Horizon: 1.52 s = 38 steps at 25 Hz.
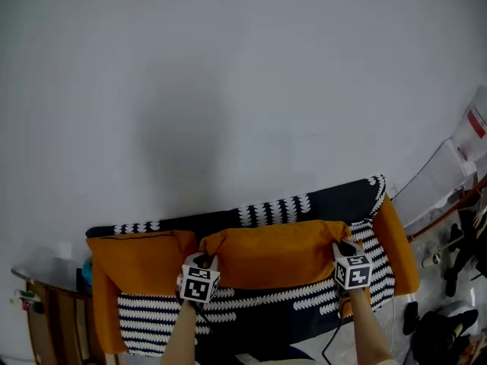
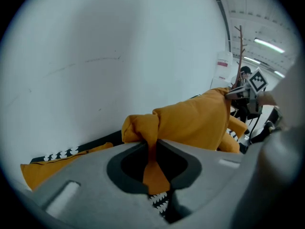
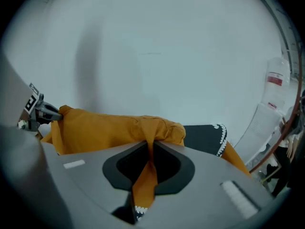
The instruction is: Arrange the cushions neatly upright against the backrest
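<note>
Pinching soft orange cushion at both ends: left gripper and right gripper fingers clamp bunched fabric; scallop-patterned backrest on far side.

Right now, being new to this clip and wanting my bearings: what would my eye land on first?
The bright orange cushion mid-sofa, pinched at its two ends by the left gripper and the right gripper, both shut on its fabric. A second orange cushion sits to its left, on the black-and-white patterned sofa below a white wall.
</note>
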Tool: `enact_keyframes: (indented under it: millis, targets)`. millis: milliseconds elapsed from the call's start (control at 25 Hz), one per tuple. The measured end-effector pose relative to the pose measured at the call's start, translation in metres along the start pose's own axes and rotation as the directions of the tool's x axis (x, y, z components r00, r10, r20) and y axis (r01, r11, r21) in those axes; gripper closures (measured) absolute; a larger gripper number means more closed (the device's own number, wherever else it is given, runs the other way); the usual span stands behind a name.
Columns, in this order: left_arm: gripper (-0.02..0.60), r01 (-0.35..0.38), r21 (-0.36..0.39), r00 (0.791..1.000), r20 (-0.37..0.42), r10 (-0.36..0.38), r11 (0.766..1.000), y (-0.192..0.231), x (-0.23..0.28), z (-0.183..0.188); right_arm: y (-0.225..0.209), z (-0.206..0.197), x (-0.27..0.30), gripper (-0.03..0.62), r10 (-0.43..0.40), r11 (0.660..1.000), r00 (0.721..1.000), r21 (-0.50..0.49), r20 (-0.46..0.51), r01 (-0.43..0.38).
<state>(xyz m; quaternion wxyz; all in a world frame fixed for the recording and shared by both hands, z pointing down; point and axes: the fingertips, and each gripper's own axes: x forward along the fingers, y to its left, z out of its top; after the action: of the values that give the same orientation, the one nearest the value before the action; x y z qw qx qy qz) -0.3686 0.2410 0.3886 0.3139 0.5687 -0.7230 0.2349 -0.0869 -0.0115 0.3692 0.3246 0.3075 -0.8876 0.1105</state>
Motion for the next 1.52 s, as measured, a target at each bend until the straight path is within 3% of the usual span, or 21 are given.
enact_keyframes:
  millis: [280, 400, 520, 600, 680, 920, 1160, 1280, 1360, 1520]
  targets:
    - [0.529, -0.023, -0.041, 0.999, -0.05, 0.021, 0.999, 0.012, 0.014, -0.013, 0.004, 0.007, 0.051, 0.549, 0.076, 0.994, 0.994, -0.075, -0.073, -0.082]
    - [0.523, -0.038, -0.022, 0.997, -0.066, 0.036, 0.999, 0.014, 0.032, -0.019, 0.003, -0.001, 0.078, 0.546, 0.1, 0.99, 0.986, -0.082, -0.131, -0.111]
    - [0.515, -0.078, -0.038, 0.989, -0.13, 0.072, 0.996, 0.024, 0.052, -0.036, 0.005, -0.015, 0.108, 0.536, 0.118, 0.984, 0.973, -0.11, -0.199, -0.141]
    - [0.473, -0.103, -0.072, 0.978, -0.188, 0.088, 0.992, 0.031, 0.064, -0.052, 0.003, -0.027, 0.125, 0.503, 0.101, 0.98, 0.964, -0.141, -0.245, -0.138]
    - [0.445, -0.143, -0.084, 0.972, -0.198, 0.124, 0.986, 0.038, 0.07, -0.061, -0.003, -0.034, 0.134, 0.467, 0.081, 0.981, 0.962, -0.148, -0.262, -0.123]
    - [0.403, -0.26, -0.07, 0.959, -0.134, 0.25, 0.963, 0.058, 0.071, -0.051, -0.011, -0.034, 0.141, 0.438, 0.076, 0.992, 0.97, -0.085, -0.23, -0.098]
    - [0.403, -0.265, -0.131, 0.964, -0.072, 0.258, 0.955, 0.058, 0.06, -0.04, 0.001, -0.041, 0.127, 0.434, 0.102, 0.994, 0.979, -0.014, -0.179, -0.107]
    - [0.403, -0.269, -0.18, 0.963, -0.027, 0.269, 0.946, 0.057, 0.047, -0.029, 0.004, -0.025, 0.114, 0.456, 0.086, 0.996, 0.992, 0.008, -0.096, -0.086]
    - [0.403, -0.274, -0.205, 0.96, -0.001, 0.279, 0.94, 0.056, 0.036, -0.021, 0.006, -0.01, 0.102, 0.508, 0.07, 0.997, 0.997, 0.031, -0.027, -0.069]
    - [0.405, -0.261, -0.256, 0.953, 0.086, 0.291, 0.931, 0.054, 0.011, -0.002, 0.017, 0.016, 0.078, 0.515, 0.06, 0.996, 0.995, 0.068, 0.075, -0.065]
